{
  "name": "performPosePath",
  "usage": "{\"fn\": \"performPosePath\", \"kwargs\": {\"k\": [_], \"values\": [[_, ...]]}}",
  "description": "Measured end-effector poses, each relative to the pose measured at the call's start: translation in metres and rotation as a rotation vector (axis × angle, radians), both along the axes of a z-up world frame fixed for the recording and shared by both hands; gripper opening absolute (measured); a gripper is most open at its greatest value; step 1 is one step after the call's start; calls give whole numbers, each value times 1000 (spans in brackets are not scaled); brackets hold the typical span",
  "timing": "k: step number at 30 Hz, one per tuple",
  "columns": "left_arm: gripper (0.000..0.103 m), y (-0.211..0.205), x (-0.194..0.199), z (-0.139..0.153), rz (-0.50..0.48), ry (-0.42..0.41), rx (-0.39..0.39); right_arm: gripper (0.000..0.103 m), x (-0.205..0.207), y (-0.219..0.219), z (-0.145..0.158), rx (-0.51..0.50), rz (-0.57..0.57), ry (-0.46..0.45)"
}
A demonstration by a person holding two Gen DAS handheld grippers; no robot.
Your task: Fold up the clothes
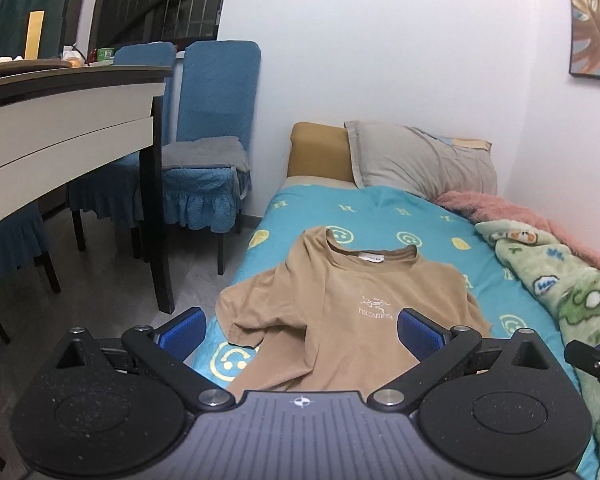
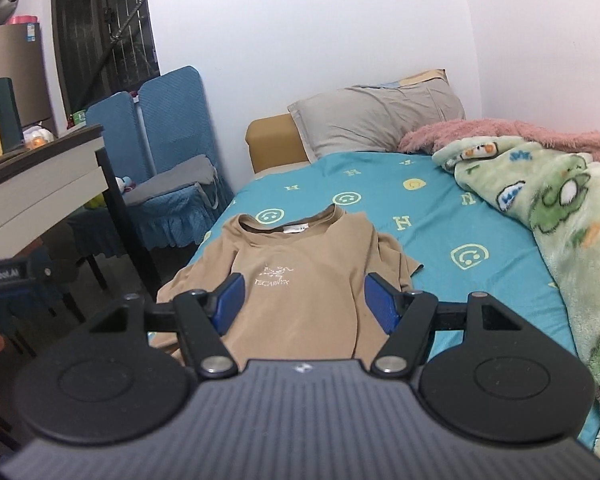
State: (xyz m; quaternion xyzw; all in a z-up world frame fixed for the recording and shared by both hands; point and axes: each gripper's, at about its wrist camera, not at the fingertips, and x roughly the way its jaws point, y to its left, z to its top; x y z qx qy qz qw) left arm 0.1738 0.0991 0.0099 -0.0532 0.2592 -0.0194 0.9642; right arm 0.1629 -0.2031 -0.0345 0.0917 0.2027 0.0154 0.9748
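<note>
A tan T-shirt with a white chest logo lies face up on the blue smiley bedsheet, collar toward the pillow, sleeves rumpled. It also shows in the right wrist view. My left gripper is open and empty, hovering above the shirt's lower part. My right gripper is open and empty, above the shirt's chest. The right gripper's edge shows at the right of the left wrist view.
A green cartoon blanket and a pink blanket lie along the bed's right side. A grey pillow is at the head. A table and blue-covered chairs stand left of the bed.
</note>
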Motion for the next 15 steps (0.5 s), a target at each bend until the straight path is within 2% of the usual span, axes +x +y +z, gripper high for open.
{"fn": "performPosePath", "kwargs": {"k": [3,15], "values": [[103,-4,6,-8,9,15,-6,68,2,-1,-4,0,1,1],[102,7,31,-69,8,116,11,68,14,3,-12,6,34,7]]}}
